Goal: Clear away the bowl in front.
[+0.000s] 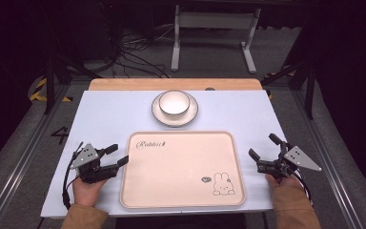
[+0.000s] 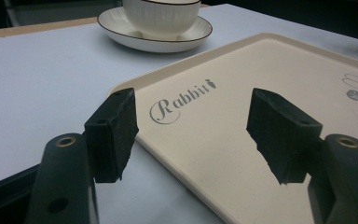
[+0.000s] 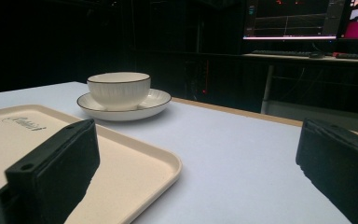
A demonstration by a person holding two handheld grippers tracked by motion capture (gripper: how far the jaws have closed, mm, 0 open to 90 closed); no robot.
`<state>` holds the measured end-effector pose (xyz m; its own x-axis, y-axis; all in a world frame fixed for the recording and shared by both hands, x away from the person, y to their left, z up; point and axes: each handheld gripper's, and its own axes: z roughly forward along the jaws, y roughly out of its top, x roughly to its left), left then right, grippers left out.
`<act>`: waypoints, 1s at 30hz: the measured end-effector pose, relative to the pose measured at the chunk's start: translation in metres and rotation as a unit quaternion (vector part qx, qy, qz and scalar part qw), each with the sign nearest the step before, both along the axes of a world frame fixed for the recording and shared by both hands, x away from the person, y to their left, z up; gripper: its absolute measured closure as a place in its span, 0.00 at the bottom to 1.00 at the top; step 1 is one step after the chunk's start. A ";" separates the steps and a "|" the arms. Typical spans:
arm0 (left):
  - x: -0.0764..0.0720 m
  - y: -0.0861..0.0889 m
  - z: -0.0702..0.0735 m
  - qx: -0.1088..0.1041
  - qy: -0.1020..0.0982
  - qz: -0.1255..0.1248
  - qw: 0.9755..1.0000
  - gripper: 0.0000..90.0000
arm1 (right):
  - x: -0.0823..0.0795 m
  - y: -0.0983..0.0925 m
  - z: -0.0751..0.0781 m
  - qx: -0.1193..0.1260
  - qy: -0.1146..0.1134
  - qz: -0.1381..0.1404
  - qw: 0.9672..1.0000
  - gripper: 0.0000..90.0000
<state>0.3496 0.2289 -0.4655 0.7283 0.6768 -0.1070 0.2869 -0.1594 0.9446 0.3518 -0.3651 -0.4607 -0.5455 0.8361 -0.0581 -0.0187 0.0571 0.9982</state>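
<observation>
- High view: the left gripper (image 1: 115, 156) lies low on the table (image 1: 105, 114) just beside the left edge of the cream tray (image 1: 181, 191), jaws apart and holding nothing; the right gripper (image 1: 263, 150) rests off the tray's right edge, jaws also apart and empty; the bowl (image 1: 174, 102) stands upright on its saucer (image 1: 190, 116) just beyond the tray's far rim, apart from both grippers; the work in hand looks like a reach for the bowl and saucer, probably to bring them onto the tray, so the approach should come in level from either side and take the saucer's rim, not the bowl's wall.
- Left gripper view: the 2 black pads (image 2: 114, 133) stand well apart with nothing between them, straddling the tray's near corner by the "Rabbit" lettering (image 2: 179, 103); the bowl (image 2: 161, 16) and saucer (image 2: 121, 28) sit ahead past the tray's far edge; the raised tray rim (image 2: 168, 144) is the 1 thing in the way, so the jaws should lift over it before going forward.
- Right gripper view: wide-open jaws, empty; the bowl (image 3: 118, 89) on the saucer (image 3: 156, 100) is ahead and to the left across bare table; the tray corner (image 3: 163, 163) lies under the left jaw; monitors (image 3: 291, 18) glow in the dark behind, well clear of the work.
</observation>
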 end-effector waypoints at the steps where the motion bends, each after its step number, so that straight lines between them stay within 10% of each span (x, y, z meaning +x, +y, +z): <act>1: 0.000 0.000 0.000 0.004 -0.002 -0.002 1.000 0.38 | 0.000 0.000 0.000 -0.001 -0.001 0.001 1.000 0.00; 30: -0.002 -0.001 0.001 0.000 -0.010 0.007 1.000 0.30 | 0.000 0.000 0.000 0.001 -0.001 0.000 1.000 0.00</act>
